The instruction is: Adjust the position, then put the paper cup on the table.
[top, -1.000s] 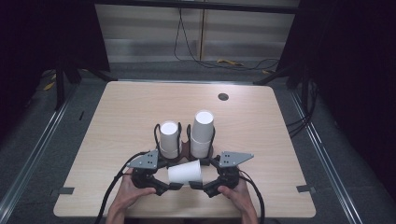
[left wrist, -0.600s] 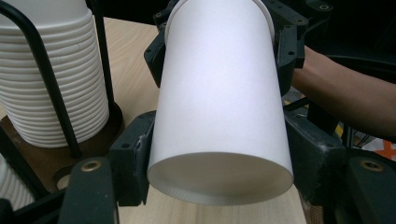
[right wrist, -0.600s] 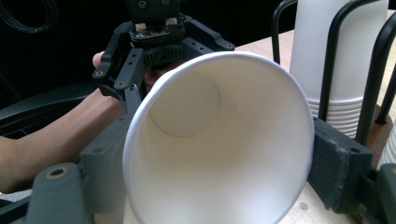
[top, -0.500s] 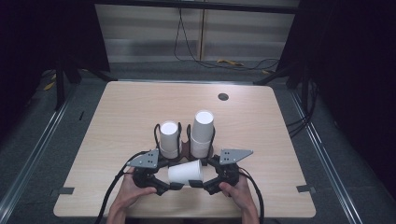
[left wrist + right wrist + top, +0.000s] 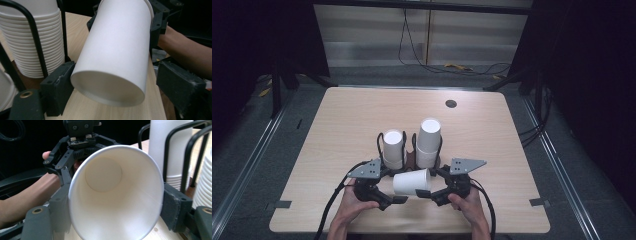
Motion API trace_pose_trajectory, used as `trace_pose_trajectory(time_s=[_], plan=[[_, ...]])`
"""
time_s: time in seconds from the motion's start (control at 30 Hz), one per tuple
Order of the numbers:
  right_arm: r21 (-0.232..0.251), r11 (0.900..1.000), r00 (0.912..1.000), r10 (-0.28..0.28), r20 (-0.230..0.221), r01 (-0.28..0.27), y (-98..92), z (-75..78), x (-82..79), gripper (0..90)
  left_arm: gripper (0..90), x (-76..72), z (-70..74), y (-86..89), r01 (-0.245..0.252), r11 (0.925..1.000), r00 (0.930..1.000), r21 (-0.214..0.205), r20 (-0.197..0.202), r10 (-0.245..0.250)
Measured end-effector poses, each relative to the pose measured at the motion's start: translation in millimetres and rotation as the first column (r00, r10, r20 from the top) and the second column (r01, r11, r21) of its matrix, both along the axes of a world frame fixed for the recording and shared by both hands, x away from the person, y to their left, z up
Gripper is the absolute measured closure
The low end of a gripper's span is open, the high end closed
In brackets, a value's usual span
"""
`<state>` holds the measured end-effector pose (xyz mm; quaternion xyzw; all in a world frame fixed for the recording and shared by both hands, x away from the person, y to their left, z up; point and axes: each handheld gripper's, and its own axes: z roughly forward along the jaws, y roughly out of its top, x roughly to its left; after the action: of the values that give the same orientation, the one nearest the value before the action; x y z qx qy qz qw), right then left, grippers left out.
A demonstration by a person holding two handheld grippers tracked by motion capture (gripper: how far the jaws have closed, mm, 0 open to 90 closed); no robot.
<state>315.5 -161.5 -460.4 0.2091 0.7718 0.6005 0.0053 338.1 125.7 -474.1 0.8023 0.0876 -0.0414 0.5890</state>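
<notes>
A white paper cup [image 5: 412,182] lies on its side just above the table, between my two grippers. My right gripper [image 5: 426,184] is shut on the cup's mouth end; its jaws have just been closing. In the right gripper view its pads [image 5: 172,207] press both sides of the cup [image 5: 112,195], whose rim is squeezed slightly oval. My left gripper [image 5: 399,189] stands open around the cup's base end, its jaws having just opened. In the left gripper view the cup [image 5: 117,47] lies between its jaws; one jaw sits by the cup wall and the other stands clear of it.
Just behind the grippers, a black wire holder [image 5: 412,155] carries two stacks of white cups, a shorter left stack [image 5: 393,147] and a taller right one [image 5: 428,142]. A cable hole [image 5: 451,103] sits near the table's far edge. The person's forearm [image 5: 185,50] reaches in.
The right gripper's jaws have closed onto the cup's mouth end and the left gripper's jaws have spread apart. Both hands have stayed where they were, and the cup has barely shifted.
</notes>
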Motion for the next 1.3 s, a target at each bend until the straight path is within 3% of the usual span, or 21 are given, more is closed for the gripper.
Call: trace_pose_trajectory(time_s=[0.1,0.13,0.17,0.27,0.4,0.43,0.47,0.5,0.57,0.63,0.8,0.83,0.93,1.03,1.07,1.13,1.2,1.23,1.27,1.3], plan=[[-0.003,0.9995,0.9995,-0.031,-0.004,0.031,-4.1,1.0,-0.4,24.2,15.3,1.3,-3.7,5.0,-0.056,0.9984,0.9984,-0.003,-0.001,0.056],[-0.001,0.9985,0.9985,-0.054,-0.004,0.054,-8.5,2.3,-0.9,24.4,15.4,1.5,-6.8,9.4,-0.116,0.9929,0.9931,-0.023,0.012,0.117],[-0.001,0.9985,0.9985,-0.054,-0.004,0.054,-8.5,2.3,-0.9,24.4,15.4,1.5,-6.8,9.4,-0.116,0.9929,0.9931,-0.023,0.012,0.117],[-0.012,0.9957,0.9958,-0.092,0.001,0.092,-14.3,4.3,-1.9,24.5,15.4,4.0,-11.5,15.9,-0.185,0.9823,0.9825,-0.030,-0.024,0.185],[-0.041,0.9914,0.9922,-0.125,-0.002,0.125,-22.0,8.8,-5.4,24.7,15.4,3.2,-17.1,21.9,-0.253,0.9671,0.9673,-0.022,-0.018,0.253],[-0.049,0.9897,0.9909,-0.134,-0.001,0.134,-24.4,9.9,-6.1,24.7,15.4,3.0,-17.9,23.2,-0.274,0.9615,0.9616,-0.014,-0.008,0.274],[-0.049,0.9897,0.9909,-0.134,-0.001,0.134,-24.4,9.9,-6.1,24.7,15.4,2.3,-19.3,24.5,-0.304,0.9526,0.9527,-0.014,0.005,0.304],[-0.054,0.9887,0.9902,-0.140,-0.003,0.140,-25.8,10.0,-6.3,24.7,15.5,1.2,-21.6,26.4,-0.343,0.9387,0.9388,-0.035,0.022,0.344],[-0.065,0.9857,0.9877,-0.156,-0.009,0.155,-28.0,9.5,-6.3,24.8,15.5,-1.3,-24.6,30.1,-0.379,0.9247,0.9241,-0.033,0.037,0.380],[-0.075,0.9828,0.9853,-0.170,-0.015,0.169,-30.1,8.7,-6.3,24.8,15.5,-1.4,-26.6,30.3,-0.389,0.9212,0.9204,-0.022,0.038,0.389],[-0.095,0.9768,0.9805,-0.195,-0.023,0.192,-34.4,9.6,-5.3,24.8,15.6,-4.0,-33.3,32.9,-0.471,0.8804,0.8775,-0.052,0.073,0.474],[-0.101,0.9755,0.9797,-0.199,-0.024,0.196,-34.9,9.6,-4.9,24.8,15.6,-3.9,-33.7,34.0,-0.489,0.8713,0.8672,-0.040,0.085,0.491],[-0.119,0.9685,0.9742,-0.224,-0.030,0.219,-37.8,10.1,-4.2,24.9,15.6,-6.3,-32.0,33.6,-0.494,0.8670,0.8621,-0.068,0.093,0.498],[-0.125,0.9674,0.9737,-0.226,-0.031,0.220,-38.1,11.1,-5.1,25.0,15.6,-7.3,-33.3,32.6,-0.493,0.8694,0.8640,-0.025,0.101,0.493],[-0.132,0.9645,0.9717,-0.234,-0.030,0.228,-38.4,11.7,-5.4,25.0,15.8,-8.3,-33.4,32.0,-0.504,0.8633,0.8568,-0.029,0.109,0.504],[-0.153,0.9566,0.9661,-0.256,-0.034,0.248,-40.6,12.7,-6.2,25.0,15.8,-11.3,-34.1,31.3,-0.545,0.8358,0.8264,-0.064,0.126,0.549],[-0.158,0.9551,0.9654,-0.259,-0.033,0.251,-41.2,12.7,-6.1,25.0,15.8,-13.8,-34.7,32.0,-0.564,0.8206,0.8096,-0.090,0.134,0.571],[-0.177,0.9498,0.9624,-0.269,-0.039,0.258,-42.9,13.2,-6.5,25.0,15.8,-14.5,-35.1,32.7,-0.570,0.8144,0.8030,-0.108,0.136,0.580],[-0.177,0.9498,0.9624,-0.269,-0.039,0.258,-42.9,13.2,-6.5,25.0,15.8,-15.0,-35.3,33.8,-0.589,0.8002,0.7895,-0.111,0.130,0.600],[-0.187,0.9468,0.9610,-0.273,-0.041,0.261,-44.1,13.7,-6.5,25.0,15.7,-15.8,-35.4,33.7,-0.601,0.7907,0.7791,-0.118,0.135,0.612]])
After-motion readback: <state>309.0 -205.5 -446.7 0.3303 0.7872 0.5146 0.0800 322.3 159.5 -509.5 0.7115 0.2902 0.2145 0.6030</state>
